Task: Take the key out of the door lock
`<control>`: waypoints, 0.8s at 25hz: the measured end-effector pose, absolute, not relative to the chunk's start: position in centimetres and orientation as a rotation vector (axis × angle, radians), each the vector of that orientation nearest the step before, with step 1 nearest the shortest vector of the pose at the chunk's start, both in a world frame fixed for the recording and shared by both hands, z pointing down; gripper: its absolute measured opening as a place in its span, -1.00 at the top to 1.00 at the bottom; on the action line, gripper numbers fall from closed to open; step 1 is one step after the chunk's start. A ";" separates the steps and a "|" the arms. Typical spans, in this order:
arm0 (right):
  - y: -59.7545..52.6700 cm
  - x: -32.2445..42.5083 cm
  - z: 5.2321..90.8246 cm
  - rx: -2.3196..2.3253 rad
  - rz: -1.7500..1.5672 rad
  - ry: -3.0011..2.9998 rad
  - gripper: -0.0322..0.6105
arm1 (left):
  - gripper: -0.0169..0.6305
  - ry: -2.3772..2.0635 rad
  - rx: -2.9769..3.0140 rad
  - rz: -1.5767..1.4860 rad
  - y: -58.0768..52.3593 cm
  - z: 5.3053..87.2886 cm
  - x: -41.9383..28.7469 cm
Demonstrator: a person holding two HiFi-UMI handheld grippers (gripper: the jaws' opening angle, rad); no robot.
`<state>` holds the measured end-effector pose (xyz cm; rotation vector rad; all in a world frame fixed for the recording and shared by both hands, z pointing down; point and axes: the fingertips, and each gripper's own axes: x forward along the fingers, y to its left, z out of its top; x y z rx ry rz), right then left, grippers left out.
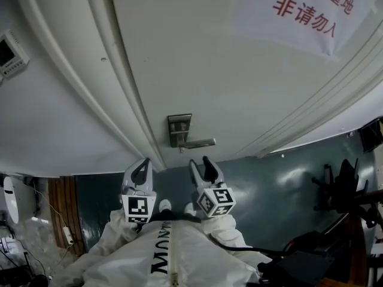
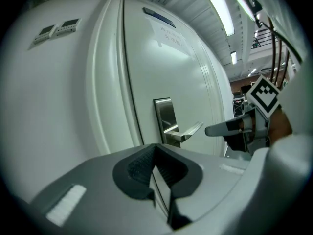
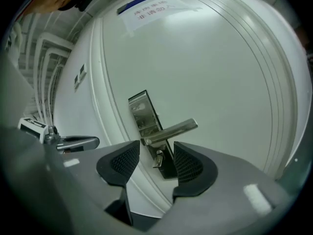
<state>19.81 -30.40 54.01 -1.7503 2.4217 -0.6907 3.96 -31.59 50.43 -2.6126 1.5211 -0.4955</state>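
A steel lock plate (image 1: 179, 127) with a lever handle (image 1: 200, 143) sits on the white door (image 1: 197, 52). Below the handle a small key (image 3: 158, 158) sticks out of the lock. My right gripper (image 1: 201, 163) is a short way in front of the lock, open. In the right gripper view the key shows in the gap between its pads (image 3: 188, 163), still some way ahead and untouched. My left gripper (image 1: 142, 165) hangs beside it to the left, shut with nothing in it (image 2: 155, 153). It faces the door frame left of the lock plate (image 2: 166, 119).
A paper sign (image 1: 311, 8) with red characters hangs on the door at upper right. On the wall at the left is a control panel (image 1: 12, 52). Dark chairs and gear (image 1: 341, 190) stand on the green floor at the right. The person's white suit (image 1: 173, 256) fills the bottom.
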 end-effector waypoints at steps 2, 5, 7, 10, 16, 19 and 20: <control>-30.8 19.6 54.9 -1.676 -0.786 2.378 0.25 | 0.95 1.540 -2.602 -0.514 -31.5 50.6 3.8; -31.4 19.0 56.2 -1.561 -0.927 2.306 0.21 | 0.95 1.570 -2.587 -0.535 -31.4 50.9 3.2; -31.8 18.5 57.0 -1.482 -1.022 2.250 0.20 | 0.95 1.593 -2.572 -0.548 -31.4 51.0 2.7; -32.4 17.9 58.3 -1.339 -1.187 2.128 0.16 | 0.95 1.631 -2.551 -0.561 -31.4 51.0 2.0; -33.4 16.4 60.1 -1.086 -1.404 1.932 0.16 | 0.95 1.689 -2.521 -0.576 -31.5 51.1 0.7; -34.0 15.9 60.7 -0.966 -1.452 1.842 0.18 | 0.95 1.700 -2.516 -0.582 -31.4 51.2 0.6; -34.1 15.9 61.0 -0.942 -1.467 1.817 0.20 | 0.95 1.703 -2.514 -0.584 -31.4 51.3 0.5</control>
